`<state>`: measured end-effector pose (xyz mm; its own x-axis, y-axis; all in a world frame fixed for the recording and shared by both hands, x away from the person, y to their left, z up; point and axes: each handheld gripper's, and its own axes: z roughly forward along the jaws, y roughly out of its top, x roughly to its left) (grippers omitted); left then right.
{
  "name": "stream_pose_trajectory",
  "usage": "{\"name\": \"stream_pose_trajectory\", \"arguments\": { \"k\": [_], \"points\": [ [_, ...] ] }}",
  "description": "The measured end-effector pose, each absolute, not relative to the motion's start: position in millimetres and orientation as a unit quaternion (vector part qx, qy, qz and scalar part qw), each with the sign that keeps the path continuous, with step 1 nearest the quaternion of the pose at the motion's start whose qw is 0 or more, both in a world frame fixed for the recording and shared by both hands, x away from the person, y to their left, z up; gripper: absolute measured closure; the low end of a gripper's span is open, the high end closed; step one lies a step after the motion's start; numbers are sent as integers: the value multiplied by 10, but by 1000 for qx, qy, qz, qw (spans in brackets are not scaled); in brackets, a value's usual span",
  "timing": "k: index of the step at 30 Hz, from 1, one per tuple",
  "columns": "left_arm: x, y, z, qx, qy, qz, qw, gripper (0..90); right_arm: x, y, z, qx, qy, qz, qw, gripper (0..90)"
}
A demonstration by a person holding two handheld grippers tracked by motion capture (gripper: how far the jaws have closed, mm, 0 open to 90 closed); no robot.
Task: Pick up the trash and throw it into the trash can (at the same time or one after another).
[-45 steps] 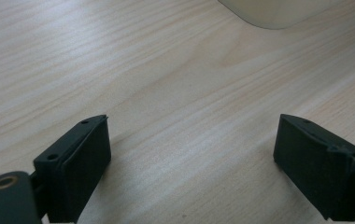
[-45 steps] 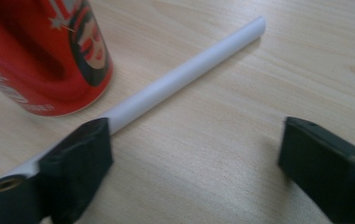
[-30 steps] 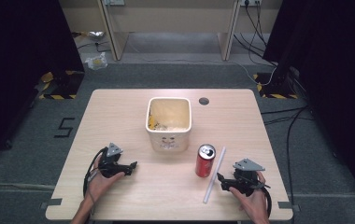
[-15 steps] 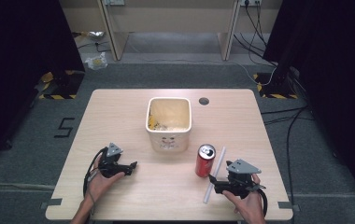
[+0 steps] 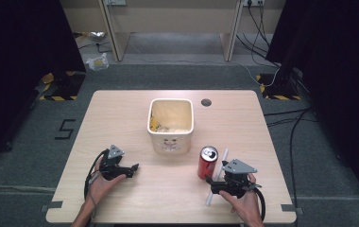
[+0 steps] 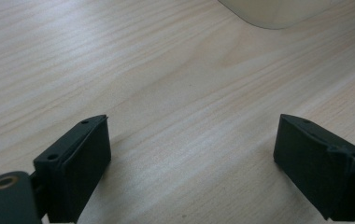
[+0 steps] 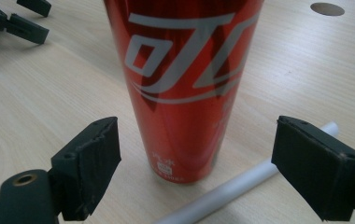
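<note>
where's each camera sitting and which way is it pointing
High view: above the person's side, looking forward and down on the table; both hands hold claws, left claw, right claw.
Left gripper view: on the left claw, facing bare wood and the bin.
Right gripper view: on the right claw, facing the red can and white tube.
Shared: can, tube, bin.

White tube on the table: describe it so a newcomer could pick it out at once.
Start at the cream bin in the middle of the wooden table, then drop to the red can at its near right. The white tube lies flat just right of the can, partly under the right gripper; it is the one thin, pale, straight rod there.
</note>
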<state>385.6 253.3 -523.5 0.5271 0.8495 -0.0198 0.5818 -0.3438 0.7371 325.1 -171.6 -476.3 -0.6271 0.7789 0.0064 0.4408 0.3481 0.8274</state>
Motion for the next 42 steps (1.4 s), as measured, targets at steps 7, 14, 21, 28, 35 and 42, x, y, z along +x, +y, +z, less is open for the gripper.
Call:
{"name": "stream_pose_trajectory", "arguments": {
  "k": [7,14,21,28,35,42],
  "points": [
    [3856,2533,-5235,798,448,188,356,102,3319,-1660,-4802,384,792,434,194,160],
    [3856,2533,-5235,798,448,188,356,102,3363,-1590,-4845,374,795,437,193,179],
    [3856,2533,-5235,798,448,188,356,102,3402,-1545,-4890,377,795,434,192,211],
    [3857,2533,-5235,798,448,188,356,102,3435,-1537,-4925,377,795,434,193,239],
    [3856,2533,-5235,798,448,188,356,102,3444,-1522,-4960,376,798,431,191,260],
    [3856,2533,-5235,798,448,188,356,102,3431,-1526,-4944,370,798,434,193,331]
  ]
}}
